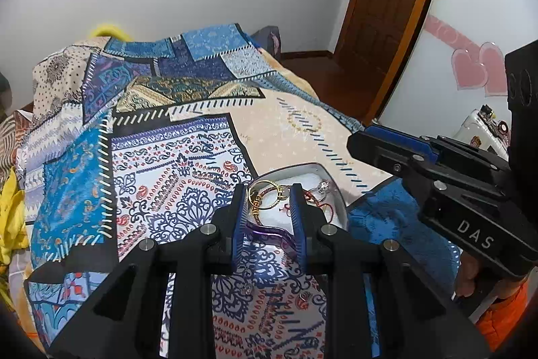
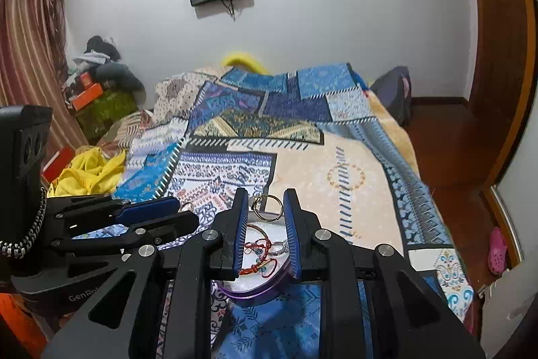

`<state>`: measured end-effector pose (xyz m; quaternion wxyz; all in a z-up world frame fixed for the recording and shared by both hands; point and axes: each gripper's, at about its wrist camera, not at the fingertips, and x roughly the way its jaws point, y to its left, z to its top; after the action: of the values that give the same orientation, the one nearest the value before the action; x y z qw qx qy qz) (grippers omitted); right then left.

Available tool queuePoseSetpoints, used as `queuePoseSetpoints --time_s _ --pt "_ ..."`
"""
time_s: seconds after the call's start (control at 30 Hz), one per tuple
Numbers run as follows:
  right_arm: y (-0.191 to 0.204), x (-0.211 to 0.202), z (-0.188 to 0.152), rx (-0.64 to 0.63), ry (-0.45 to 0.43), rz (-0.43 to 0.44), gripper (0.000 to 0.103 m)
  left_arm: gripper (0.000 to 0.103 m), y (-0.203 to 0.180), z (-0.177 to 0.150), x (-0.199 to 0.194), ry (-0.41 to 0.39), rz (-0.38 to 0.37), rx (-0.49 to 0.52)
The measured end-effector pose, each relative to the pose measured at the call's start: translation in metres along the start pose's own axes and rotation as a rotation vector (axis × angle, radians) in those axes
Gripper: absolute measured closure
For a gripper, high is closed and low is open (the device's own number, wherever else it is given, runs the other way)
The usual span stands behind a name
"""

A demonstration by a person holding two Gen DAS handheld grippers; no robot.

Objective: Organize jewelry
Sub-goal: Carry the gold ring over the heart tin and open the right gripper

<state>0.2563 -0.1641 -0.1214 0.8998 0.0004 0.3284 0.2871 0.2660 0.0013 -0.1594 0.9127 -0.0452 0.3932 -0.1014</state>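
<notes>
Left wrist view shows the left gripper (image 1: 269, 190), jaws narrow and gripping nothing, above a white-lined jewellery tray with a purple rim (image 1: 331, 190) lying on the patchwork-quilted bed (image 1: 168, 157). Gold bangles (image 1: 265, 194), a silver ring (image 1: 322, 187) and red thread bracelets (image 1: 319, 202) lie in it. Beside it, the right gripper (image 2: 265, 207) is likewise narrow and empty.

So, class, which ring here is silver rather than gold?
The silver ring with the clear stone, lying on the white lining of the purple box by the red thread. The other rings are gold.
</notes>
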Motion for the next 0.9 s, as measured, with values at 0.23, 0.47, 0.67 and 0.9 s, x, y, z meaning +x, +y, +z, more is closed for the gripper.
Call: queuePoseSetpoints --time_s 0.23,0.47,0.67,0.9 --pt "-0.009 0.018 -0.002 0.027 0.061 0.032 0.083 0.078 0.003 -0.003 0.023 0.056 -0.010 0.001" --pt "-0.011 0.030 -0.003 0.004 0.113 0.034 0.083 0.078 0.003 -0.001 0.037 0.088 -0.014 0.002" --pt "-0.015 0.035 -0.003 0.015 0.144 0.042 0.083 0.078 0.001 0.000 0.043 0.107 -0.022 0.016" --pt "-0.015 0.041 -0.002 0.014 0.185 0.045 0.083 0.079 0.005 0.000 0.043 0.111 -0.023 0.003"
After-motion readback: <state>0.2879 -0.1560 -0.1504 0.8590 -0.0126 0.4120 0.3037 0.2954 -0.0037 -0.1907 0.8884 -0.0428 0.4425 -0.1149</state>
